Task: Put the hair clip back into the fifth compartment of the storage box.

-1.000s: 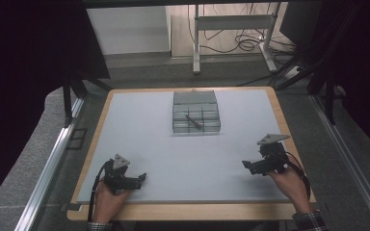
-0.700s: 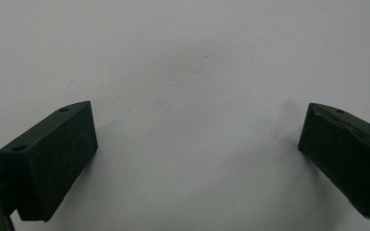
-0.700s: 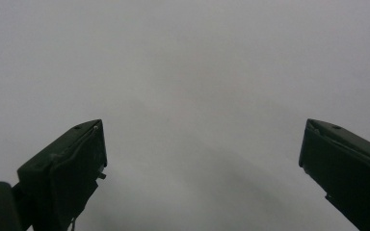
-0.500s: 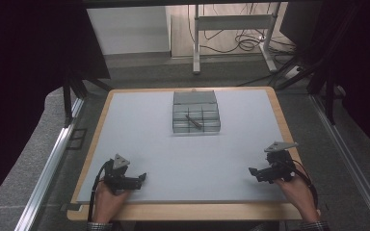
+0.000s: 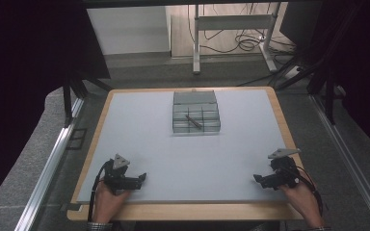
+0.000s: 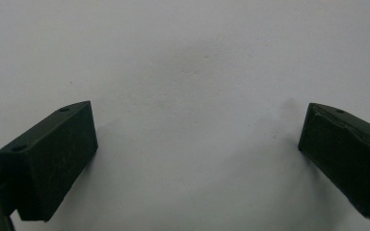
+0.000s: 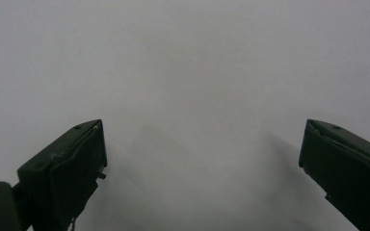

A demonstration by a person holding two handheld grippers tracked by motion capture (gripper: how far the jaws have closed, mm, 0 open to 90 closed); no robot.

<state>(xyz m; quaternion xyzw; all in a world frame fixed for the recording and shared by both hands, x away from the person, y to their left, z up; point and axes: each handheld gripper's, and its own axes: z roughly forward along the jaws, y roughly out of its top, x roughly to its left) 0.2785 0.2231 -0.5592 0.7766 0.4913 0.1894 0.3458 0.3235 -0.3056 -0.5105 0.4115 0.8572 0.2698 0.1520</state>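
I have both grippers parked low at the near edge of the worktop, one at each corner, which leaves the middle free. The left gripper has its jaws spread wide with nothing between them, and the right gripper is the same, jaws apart over bare grey surface. The clear divided box sits well away from both, centred toward the far side, with a thin dark stick lying slantwise across its compartments. I judge that stick is what I would reach for next, probably with either gripper.
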